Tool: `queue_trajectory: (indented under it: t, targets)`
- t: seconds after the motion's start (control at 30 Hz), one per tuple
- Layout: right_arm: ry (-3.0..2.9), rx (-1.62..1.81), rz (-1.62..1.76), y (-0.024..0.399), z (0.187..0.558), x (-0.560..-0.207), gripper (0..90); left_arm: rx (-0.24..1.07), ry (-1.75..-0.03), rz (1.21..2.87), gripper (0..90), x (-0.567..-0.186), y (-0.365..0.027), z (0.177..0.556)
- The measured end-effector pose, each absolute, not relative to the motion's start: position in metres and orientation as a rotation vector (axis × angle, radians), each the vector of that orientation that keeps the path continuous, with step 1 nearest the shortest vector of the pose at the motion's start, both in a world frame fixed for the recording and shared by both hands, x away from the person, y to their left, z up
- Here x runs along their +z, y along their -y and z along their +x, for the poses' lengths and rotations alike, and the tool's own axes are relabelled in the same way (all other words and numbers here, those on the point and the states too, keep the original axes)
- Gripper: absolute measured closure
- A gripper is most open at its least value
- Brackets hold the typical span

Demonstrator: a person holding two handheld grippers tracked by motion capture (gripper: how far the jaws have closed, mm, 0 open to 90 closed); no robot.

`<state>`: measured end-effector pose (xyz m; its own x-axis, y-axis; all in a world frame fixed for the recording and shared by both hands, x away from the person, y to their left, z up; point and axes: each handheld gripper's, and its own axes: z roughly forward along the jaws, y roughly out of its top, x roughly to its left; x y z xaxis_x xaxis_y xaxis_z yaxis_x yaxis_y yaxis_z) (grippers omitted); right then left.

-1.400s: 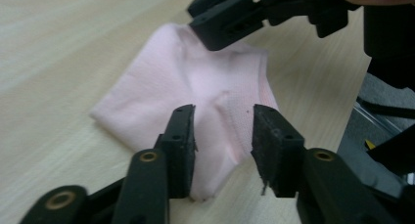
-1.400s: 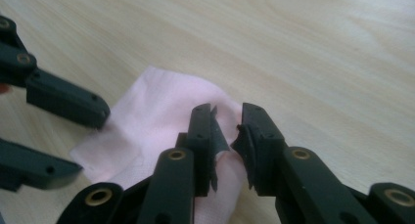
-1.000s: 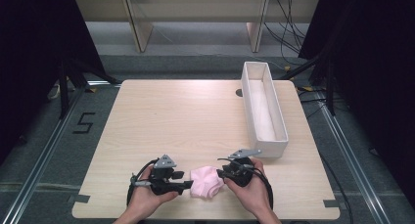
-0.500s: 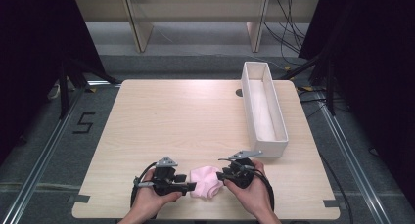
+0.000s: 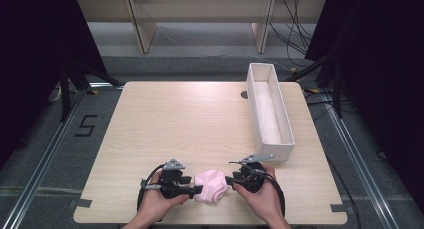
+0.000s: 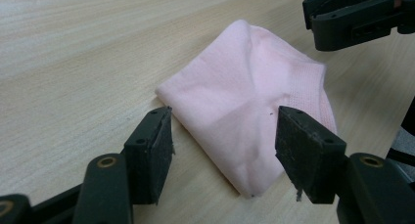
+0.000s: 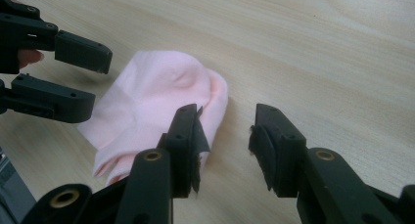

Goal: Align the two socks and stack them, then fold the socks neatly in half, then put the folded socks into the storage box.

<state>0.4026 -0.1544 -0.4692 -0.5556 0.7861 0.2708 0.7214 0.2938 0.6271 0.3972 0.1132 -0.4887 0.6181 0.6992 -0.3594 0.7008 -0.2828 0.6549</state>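
A folded pink sock (image 5: 211, 185) lies on the wooden table (image 5: 190, 124) near its front edge, between my two grippers. In the left gripper view the sock (image 6: 244, 101) reaches in between the left gripper (image 6: 225, 131)'s jaws, and the pads stand off it. Those jaws have just been opening. The right gripper (image 7: 226, 123) has also just been opening; bare table shows between its jaws, with the sock (image 7: 156, 97) beside its left pad. In the high view the left gripper (image 5: 197, 190) and the right gripper (image 5: 229, 180) face each other across the sock.
A long white open box (image 5: 270, 109) stands along the table's right side, a little beyond my right hand. A dark cable hole (image 5: 244, 95) sits in the tabletop beside its far end. The front edge of the table runs just below both hands.
Hands and sock keep nearly the same places near the front edge. The left hand has drawn back a little toward that edge.
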Motion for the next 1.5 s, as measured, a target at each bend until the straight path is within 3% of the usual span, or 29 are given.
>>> queue_trajectory:
  t: [1.5]
  targets:
    - [-2.487,1.095,1.505,0.1522,0.4039,-0.4702,57.4,0.006,-1.146,2.003,40.0,-0.4914,-0.1145,0.3960]
